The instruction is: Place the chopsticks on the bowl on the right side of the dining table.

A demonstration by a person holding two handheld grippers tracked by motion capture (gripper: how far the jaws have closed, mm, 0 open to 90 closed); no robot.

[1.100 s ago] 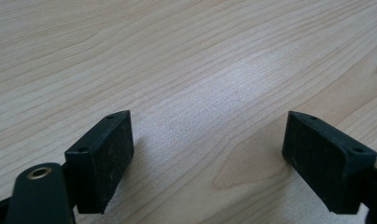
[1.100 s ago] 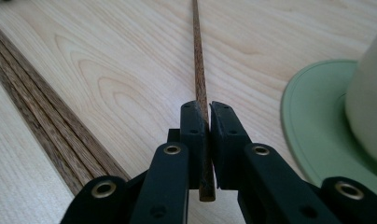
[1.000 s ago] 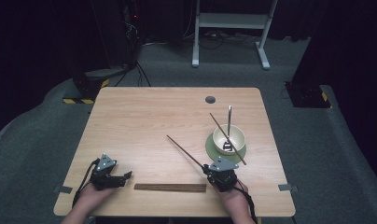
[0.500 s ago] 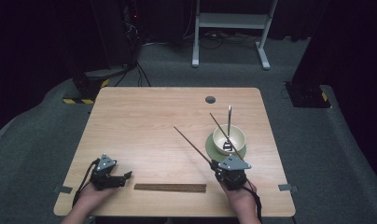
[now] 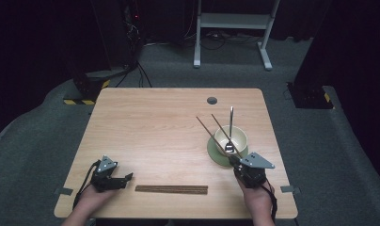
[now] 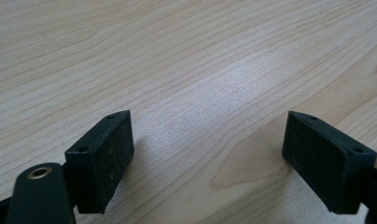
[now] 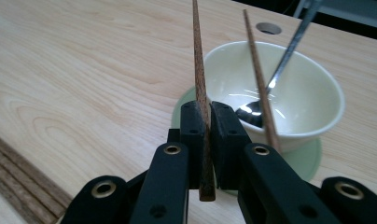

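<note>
Table [image 5: 150, 117]: saucer [image 5: 215, 156], chopstick bundle [image 5: 171, 189], left tool [image 5: 116, 181].

The bowl [image 5: 230, 139] sits on a saucer [image 5: 215, 155] right of the chopsticks [image 5: 171, 189] lying along the table [image 5: 150, 122] front edge.

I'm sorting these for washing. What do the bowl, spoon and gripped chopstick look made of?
Bowl: probably glazed ceramic, pale cream-green, with glossy highlights inside.
Spoon: looks like polished metal, silvery and mirror-bright.
Chopstick held by the right gripper: apparently dark wood, matte brown with faint grain.

Chopstick [image 7: 201, 93] tip beyond frame edge
</note>
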